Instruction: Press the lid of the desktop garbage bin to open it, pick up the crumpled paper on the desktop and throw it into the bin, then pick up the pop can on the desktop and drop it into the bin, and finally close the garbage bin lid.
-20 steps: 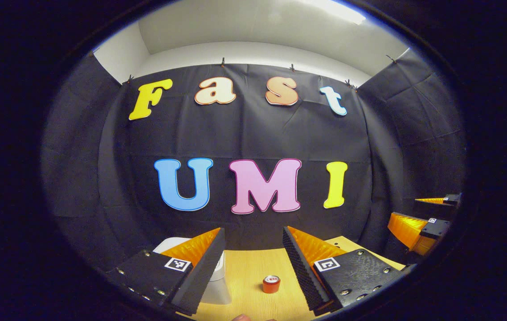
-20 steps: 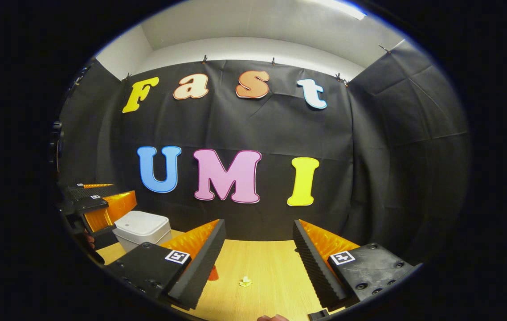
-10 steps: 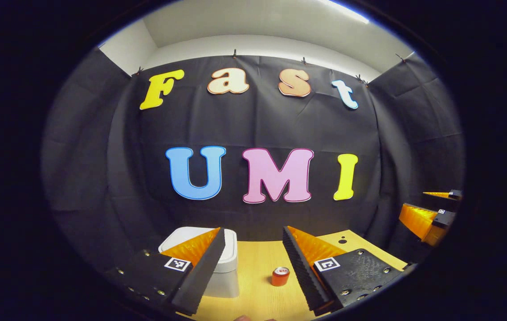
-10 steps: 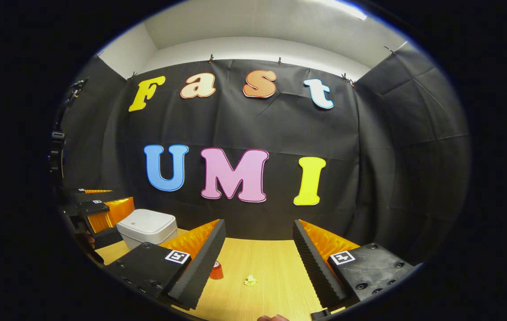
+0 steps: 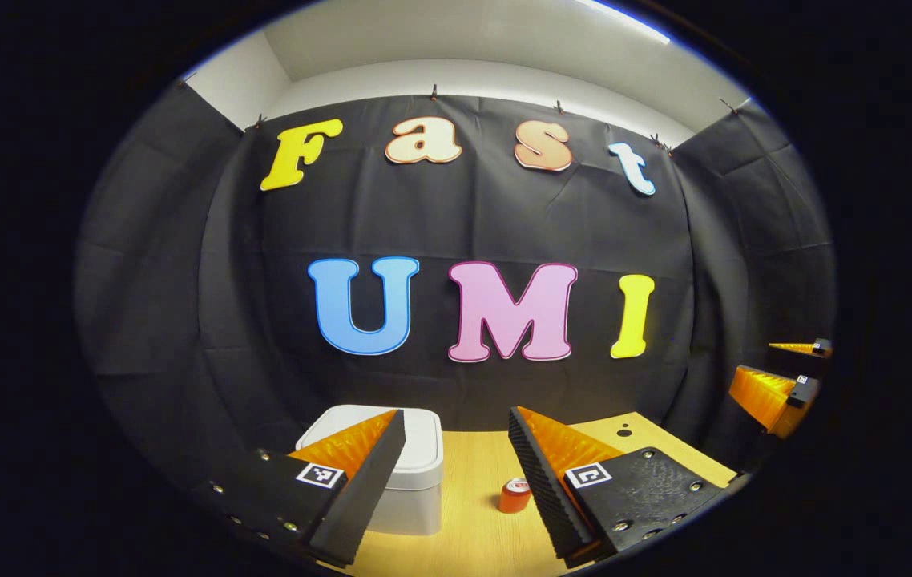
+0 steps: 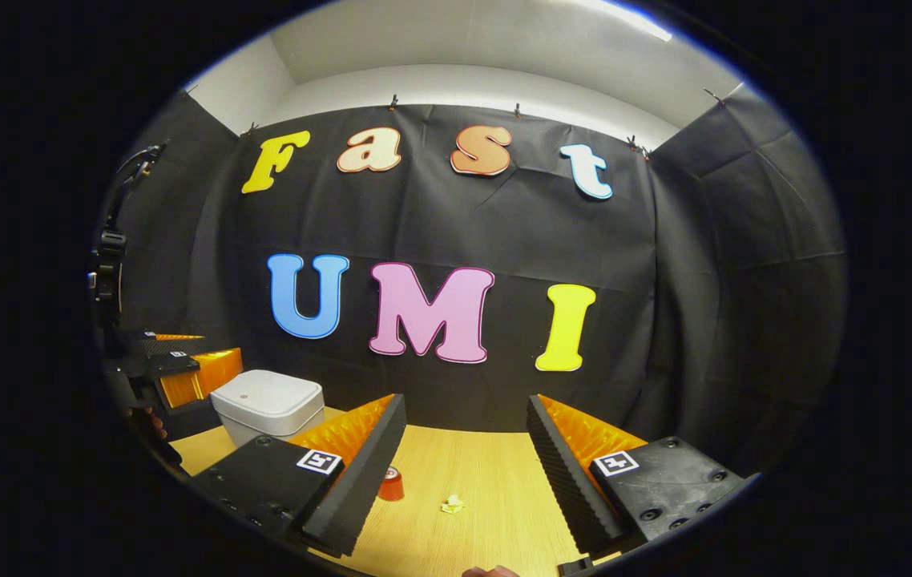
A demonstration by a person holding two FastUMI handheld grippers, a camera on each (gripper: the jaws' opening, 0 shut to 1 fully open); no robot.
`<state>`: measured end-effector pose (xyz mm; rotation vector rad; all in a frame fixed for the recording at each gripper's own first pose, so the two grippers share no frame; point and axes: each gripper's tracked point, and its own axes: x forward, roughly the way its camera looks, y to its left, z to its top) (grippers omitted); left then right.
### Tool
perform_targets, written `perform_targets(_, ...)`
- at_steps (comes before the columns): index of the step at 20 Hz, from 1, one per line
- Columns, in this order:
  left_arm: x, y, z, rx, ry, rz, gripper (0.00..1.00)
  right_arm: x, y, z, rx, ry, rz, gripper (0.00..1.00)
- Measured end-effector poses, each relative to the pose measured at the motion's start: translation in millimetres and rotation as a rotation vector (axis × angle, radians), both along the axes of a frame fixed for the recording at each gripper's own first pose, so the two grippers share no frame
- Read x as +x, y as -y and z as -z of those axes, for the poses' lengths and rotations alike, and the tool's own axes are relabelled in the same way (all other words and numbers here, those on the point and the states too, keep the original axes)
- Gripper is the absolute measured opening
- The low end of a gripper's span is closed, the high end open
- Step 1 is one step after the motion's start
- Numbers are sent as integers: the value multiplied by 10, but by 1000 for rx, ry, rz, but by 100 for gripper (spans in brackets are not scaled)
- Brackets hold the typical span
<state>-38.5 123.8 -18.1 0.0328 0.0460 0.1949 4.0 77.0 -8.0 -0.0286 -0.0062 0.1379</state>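
A white bin [image 5: 412, 473] with its lid down stands on the wooden desk [image 5: 472, 465], partly behind the left finger of my left gripper [image 5: 456, 425]. That gripper is open and held above the desk. A red pop can [image 5: 514, 495] stands upright beside its right finger. In the right gripper view the bin [image 6: 268, 405] sits at the left, the can [image 6: 390, 485] peeks out beside the left finger, and a small crumpled paper [image 6: 451, 504] lies on the desk between the fingers of my right gripper [image 6: 464, 409], which is open and empty.
The right gripper [image 5: 776, 377] shows at the far right edge of the left gripper view, off the desk's right side. The left gripper [image 6: 175, 369] appears at the left of the right gripper view, beside the bin. A small dark hole [image 5: 623, 433] marks the desk's far right.
The left gripper's view has swung left and tilted down, so the bin and can shifted right and more of the bin shows. The right gripper's view drifted slightly the same way.
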Motion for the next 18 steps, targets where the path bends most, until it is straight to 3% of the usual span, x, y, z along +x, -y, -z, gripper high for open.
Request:
perform_targets(1,3,-44,-6,12,-4,-8,84,9,-16,8,2,-2,-3,98)
perform_targets(2,7,-66,1,18,-5,-7,76,15,-25,7,3,-2,-5,98)
perform_targets(3,17,-60,-6,20,-2,2,74,14,-33,18,1,-3,-6,87)
perform_targets(4,17,-108,5,21,-5,-13,66,11,-42,14,-1,-3,-7,87)
perform_targets(5,29,-155,20,18,-13,-15,54,24,-53,15,-4,-2,-9,98)
perform_targets(6,30,-164,31,16,-19,-12,44,34,-64,13,-7,-3,-10,98)
perform_targets(7,19,-246,21,20,-21,-34,25,38,-70,24,-11,-3,-11,98)
perform_targets(8,30,-335,15,25,-20,-53,5,39,-73,26,-13,-3,-11,87)
perform_targets(9,40,-391,-7,32,-20,-60,1,46,-79,20,-15,-2,-11,87)
perform_targets(10,61,-461,2,42,-21,-71,1,41,-88,21,-15,-2,-12,98)
perform_targets(18,657,-1166,441,-58,-84,-65,1,90,-181,71,-32,-17,-24,98)
